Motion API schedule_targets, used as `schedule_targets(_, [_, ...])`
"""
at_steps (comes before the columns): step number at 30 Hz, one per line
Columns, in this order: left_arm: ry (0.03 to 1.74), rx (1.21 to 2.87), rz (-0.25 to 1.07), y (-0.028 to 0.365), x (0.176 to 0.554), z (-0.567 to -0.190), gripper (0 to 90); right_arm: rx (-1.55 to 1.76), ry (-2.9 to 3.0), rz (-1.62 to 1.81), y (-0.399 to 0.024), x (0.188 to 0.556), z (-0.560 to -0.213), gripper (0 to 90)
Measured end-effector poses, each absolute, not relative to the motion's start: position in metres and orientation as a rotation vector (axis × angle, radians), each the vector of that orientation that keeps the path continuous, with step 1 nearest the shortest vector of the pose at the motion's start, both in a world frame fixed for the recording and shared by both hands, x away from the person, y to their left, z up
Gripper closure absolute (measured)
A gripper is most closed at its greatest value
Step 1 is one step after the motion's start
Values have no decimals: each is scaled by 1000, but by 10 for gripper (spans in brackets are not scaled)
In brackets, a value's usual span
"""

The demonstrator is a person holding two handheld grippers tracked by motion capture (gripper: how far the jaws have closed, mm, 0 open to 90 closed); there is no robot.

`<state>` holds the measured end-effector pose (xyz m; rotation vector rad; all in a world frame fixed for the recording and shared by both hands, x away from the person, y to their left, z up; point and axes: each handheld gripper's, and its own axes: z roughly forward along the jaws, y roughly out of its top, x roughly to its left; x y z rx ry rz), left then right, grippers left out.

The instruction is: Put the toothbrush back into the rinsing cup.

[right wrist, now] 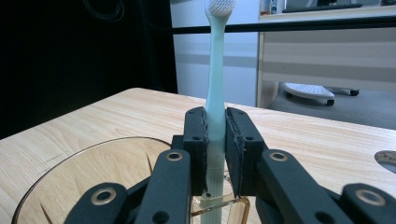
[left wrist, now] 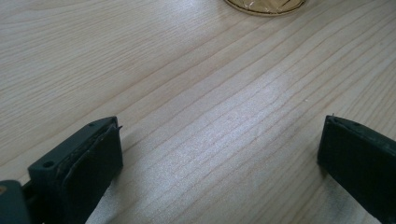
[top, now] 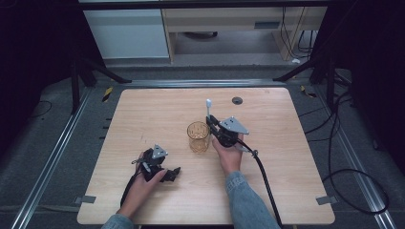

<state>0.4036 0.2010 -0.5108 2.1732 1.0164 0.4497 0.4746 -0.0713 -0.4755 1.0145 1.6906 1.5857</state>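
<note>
- Clamped tight, the right gripper (right wrist: 215, 154) has its two black jaws pressed flat against both sides of a toothbrush (right wrist: 215, 93), gripping the handle low down, with most of the brush standing free above.
- That toothbrush is pale mint green, slim and smooth, narrowing to a thin neck; its small oval head at the top carries short white bristles that face the right gripper view.
- Below the jaws, the handle looks more see-through and ridged, and its lower end is cut off by the bottom edge of the right gripper view.
- Seen in the high view, the toothbrush (top: 208, 108) stands nearly upright, head up, just beside the far right side of a glass (top: 198, 137) near the middle of the wooden table (top: 143, 114).
- Amber-tinted and clear, the glass stands upright with its mouth open; its round rim (right wrist: 93, 154) curves just in front of and below the right gripper.
- Whether the handle's lower end touches the glass rim cannot be told.
- Wide apart and holding nothing, the jaws of the left gripper (left wrist: 219, 158) have bare tabletop between them.
- Resting low at the near left of the table in the person's left hand (top: 143, 179), the left gripper (top: 165, 172) is well apart from the glass, whose base shows at the top edge of the left gripper view (left wrist: 266, 5).
</note>
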Motion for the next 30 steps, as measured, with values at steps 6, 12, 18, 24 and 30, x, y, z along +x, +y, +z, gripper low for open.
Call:
schedule_targets(6, [1015, 2175, 449, 201, 403, -511, 0, 1014, 1682, 1591, -71, 476, -476, 791])
schedule_targets(12, [1015, 2176, 450, 201, 403, -511, 0, 1011, 1679, 1595, -71, 476, -477, 791])
schedule_targets(18, [1015, 2176, 449, 201, 403, -511, 0, 1007, 1687, 1585, -71, 475, -480, 792])
schedule_targets(24, [1014, 2176, 448, 201, 403, -511, 0, 1000, 1695, 1571, -71, 475, -480, 791])
schedule_targets(30, [1013, 2176, 448, 200, 403, -511, 0, 1003, 1706, 1564, -71, 475, -479, 791])
